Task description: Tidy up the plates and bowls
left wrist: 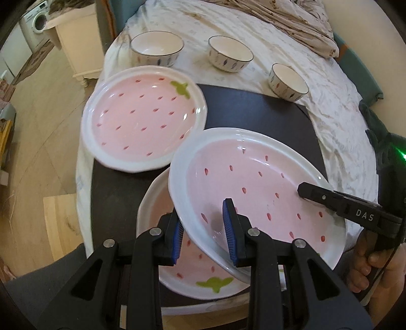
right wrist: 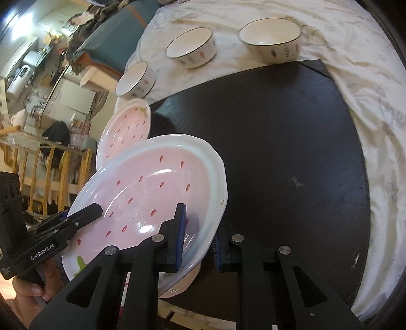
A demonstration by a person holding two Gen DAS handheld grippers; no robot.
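A pink strawberry-patterned plate (left wrist: 253,182) (right wrist: 157,190) hangs tilted above the black mat, held by both grippers. My left gripper (left wrist: 204,232) (right wrist: 83,213) is shut on its near rim, one blue pad under and one inside. My right gripper (right wrist: 199,243) (left wrist: 304,191) is shut on the opposite rim. Directly beneath lies a second matching plate (left wrist: 182,266) (right wrist: 177,286), partly hidden. A third one (left wrist: 142,119) (right wrist: 127,129) rests at the mat's far left edge. Three white bowls with dark rims (left wrist: 157,47) (left wrist: 229,53) (left wrist: 288,81) stand apart on the cloth beyond.
The black mat (right wrist: 279,152) lies on a table covered by a white patterned cloth (left wrist: 330,114). A folded patterned fabric (left wrist: 291,22) lies at the far right. The table edge drops to a wooden floor (left wrist: 45,127) on the left. A hand (left wrist: 368,269) grips the right tool.
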